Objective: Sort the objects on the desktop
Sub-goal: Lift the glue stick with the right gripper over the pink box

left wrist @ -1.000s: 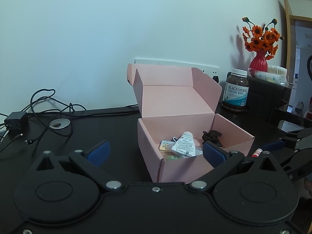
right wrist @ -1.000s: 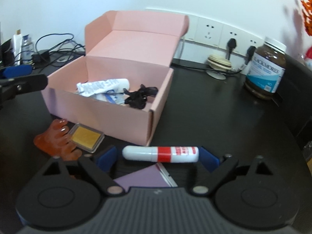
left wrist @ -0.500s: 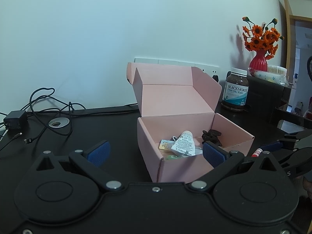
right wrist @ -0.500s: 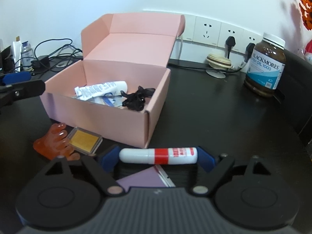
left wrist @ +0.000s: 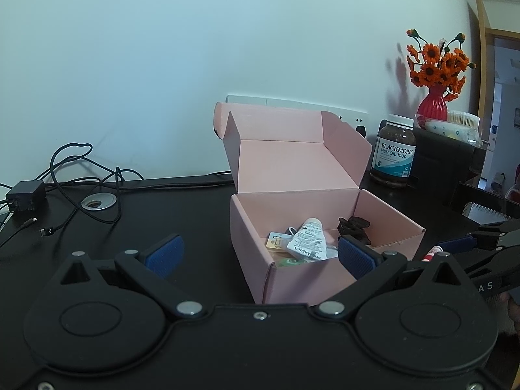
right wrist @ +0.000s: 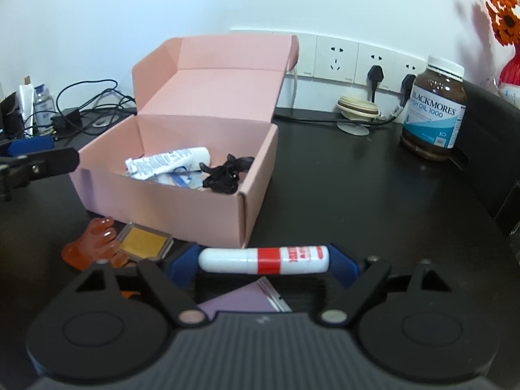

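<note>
The right tongs [right wrist: 265,261] pinch a white tube with a red band [right wrist: 265,260] crosswise, one blue pad against each end, so it sits level and cannot roll out while it is carried. It hangs above the tabletop [right wrist: 357,195], just short of the near corner of the pink box [right wrist: 182,195], whose lid stands folded back against the wall and leaves the whole top free for things to be dropped in. Inside the box already lie a crumpled white tube [right wrist: 169,162], a black hair clip [right wrist: 226,174] and some small packets, which fits a sorting job where loose items are gathered into one container. Outside it, right against its front wall, an orange claw clip [right wrist: 92,247] and a small yellow case [right wrist: 144,243] rest on the tabletop, and a purple booklet [right wrist: 237,300] lies under the right tongs; these look like things yet to go in. The left tongs [left wrist: 260,253] are spread wide with nothing between them, held low at the box's left side, probably standing by so as not to block the way in. To my eye the held tube is meant for the box, and carrying it over the front wall calls for a little height so its long body does not catch the cardboard edge. A brown supplement jar [right wrist: 432,113] stands well apart at the back.
</note>
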A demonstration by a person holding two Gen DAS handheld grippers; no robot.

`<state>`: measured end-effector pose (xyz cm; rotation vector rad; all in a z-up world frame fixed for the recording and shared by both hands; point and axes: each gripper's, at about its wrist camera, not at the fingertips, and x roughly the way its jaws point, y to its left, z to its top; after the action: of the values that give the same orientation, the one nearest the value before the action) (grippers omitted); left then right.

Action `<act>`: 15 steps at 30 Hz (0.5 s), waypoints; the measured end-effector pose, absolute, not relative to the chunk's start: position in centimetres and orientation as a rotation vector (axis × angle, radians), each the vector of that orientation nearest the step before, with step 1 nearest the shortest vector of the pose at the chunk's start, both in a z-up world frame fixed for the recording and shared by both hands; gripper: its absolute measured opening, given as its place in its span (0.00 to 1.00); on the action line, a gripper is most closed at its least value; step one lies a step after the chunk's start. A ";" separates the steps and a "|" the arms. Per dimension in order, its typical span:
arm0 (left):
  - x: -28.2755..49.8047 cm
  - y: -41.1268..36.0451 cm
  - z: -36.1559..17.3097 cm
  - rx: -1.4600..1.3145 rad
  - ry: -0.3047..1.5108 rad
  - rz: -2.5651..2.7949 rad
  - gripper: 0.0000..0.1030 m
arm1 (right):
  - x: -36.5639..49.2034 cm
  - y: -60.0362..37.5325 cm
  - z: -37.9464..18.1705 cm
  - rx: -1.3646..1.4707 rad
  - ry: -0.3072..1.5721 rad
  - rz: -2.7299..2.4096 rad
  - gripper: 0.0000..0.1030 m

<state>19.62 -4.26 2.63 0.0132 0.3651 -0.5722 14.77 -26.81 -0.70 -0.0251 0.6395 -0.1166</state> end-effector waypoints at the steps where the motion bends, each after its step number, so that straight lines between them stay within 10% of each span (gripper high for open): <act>1: 19.6 -4.3 2.6 0.015 0.364 -0.573 1.00 | 14.7 -26.8 -0.7 -0.026 0.641 -0.116 0.82; 15: 19.7 -4.1 2.6 0.005 0.369 -0.573 1.00 | 14.3 -27.0 0.6 -0.028 0.633 -0.134 0.82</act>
<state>19.74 -4.07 2.57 0.0049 0.3685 -0.5730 14.26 -26.96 0.60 -0.0283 0.6331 -0.1344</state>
